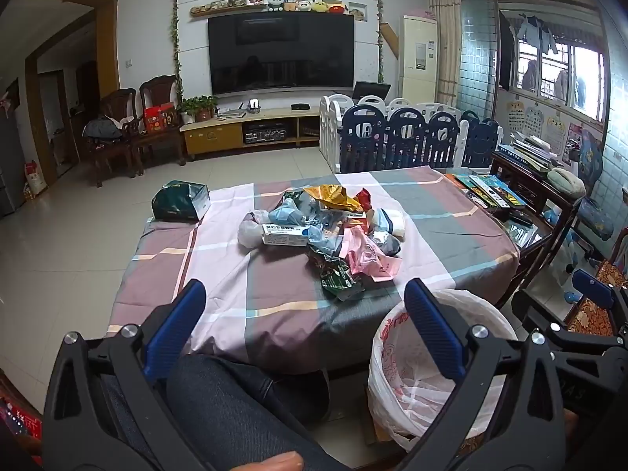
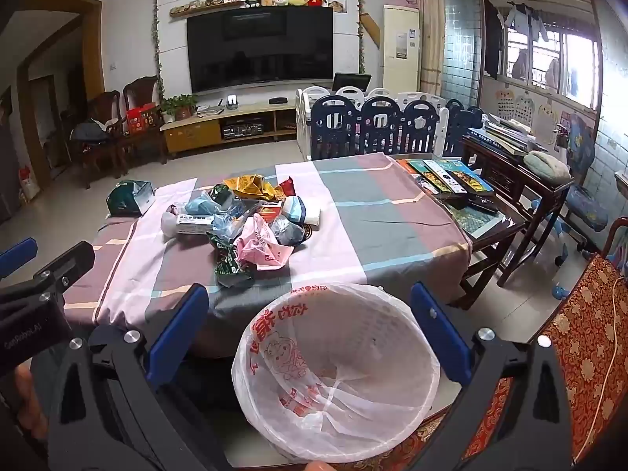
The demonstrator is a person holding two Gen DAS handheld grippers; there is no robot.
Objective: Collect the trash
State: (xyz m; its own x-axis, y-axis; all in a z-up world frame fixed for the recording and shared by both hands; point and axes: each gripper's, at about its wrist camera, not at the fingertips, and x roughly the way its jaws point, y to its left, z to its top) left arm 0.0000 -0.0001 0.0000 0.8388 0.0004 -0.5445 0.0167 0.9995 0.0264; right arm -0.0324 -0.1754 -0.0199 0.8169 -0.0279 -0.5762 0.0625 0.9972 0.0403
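Both the left hand-held gripper (image 1: 304, 325) and the right hand-held gripper (image 2: 310, 329) gape wide, grasping nothing. Ahead on the counter (image 1: 451, 212), the wrapper pile (image 1: 325, 231) looks light, crinkly, slippery; pinch a bunched fold.

Place: a home living room.
Landmark: a large wall television (image 1: 280, 54).
Below it: a low wooden TV cabinet (image 1: 251, 131).
Above it: a shelf of plush toys (image 1: 302, 4).
Right of it: folded baby playpen panels (image 1: 408, 139).
Left of it: carved wooden armchairs (image 1: 133, 125).
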